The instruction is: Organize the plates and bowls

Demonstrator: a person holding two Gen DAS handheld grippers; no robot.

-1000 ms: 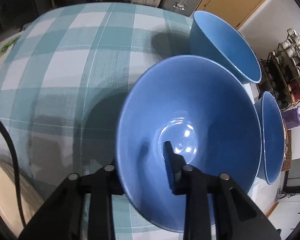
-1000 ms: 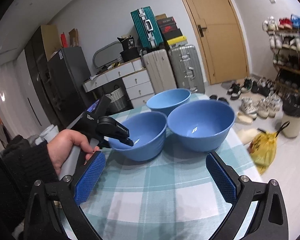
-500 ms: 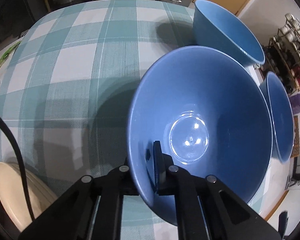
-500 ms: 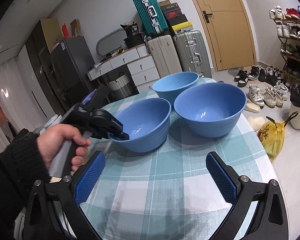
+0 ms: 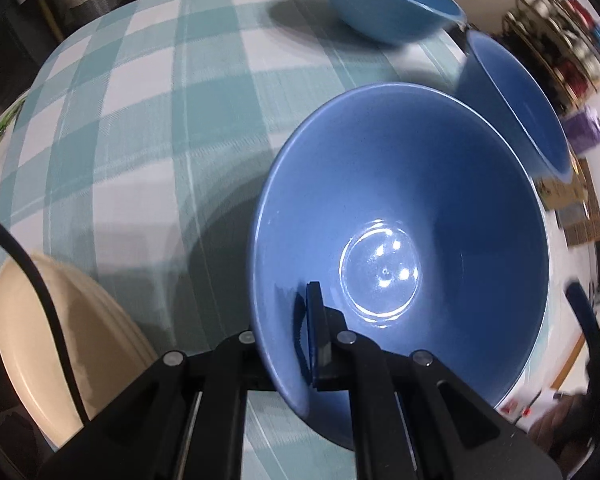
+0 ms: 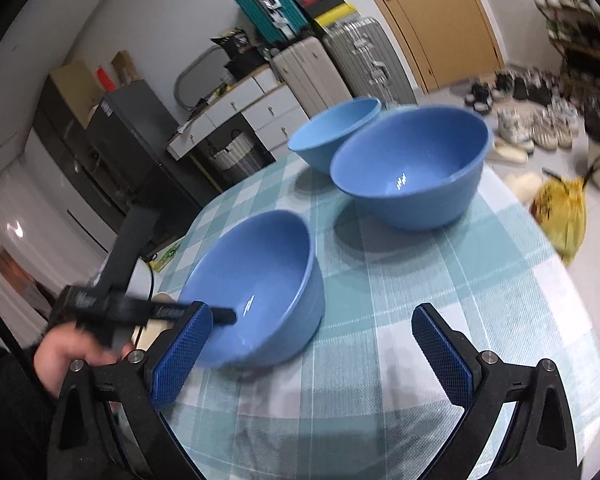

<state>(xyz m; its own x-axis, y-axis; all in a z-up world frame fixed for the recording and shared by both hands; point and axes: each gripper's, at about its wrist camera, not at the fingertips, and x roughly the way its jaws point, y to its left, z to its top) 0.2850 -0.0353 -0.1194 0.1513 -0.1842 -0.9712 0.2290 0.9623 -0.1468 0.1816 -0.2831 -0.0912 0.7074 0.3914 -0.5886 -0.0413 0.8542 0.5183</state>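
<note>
The left tool [image 5: 300,346] is clamped on the near rim of a blue bowl [image 5: 400,216], one finger inside, one outside. The bowl sits mouth-up on the checked counter [image 5: 140,120], nearer than the two other blue bowls [image 6: 410,168]. It looks glazed, stiff and breakable (probably slippery), so the rim is the sensible hold. The right tool [image 6: 312,354] hangs open and empty, just beside that bowl.
</note>
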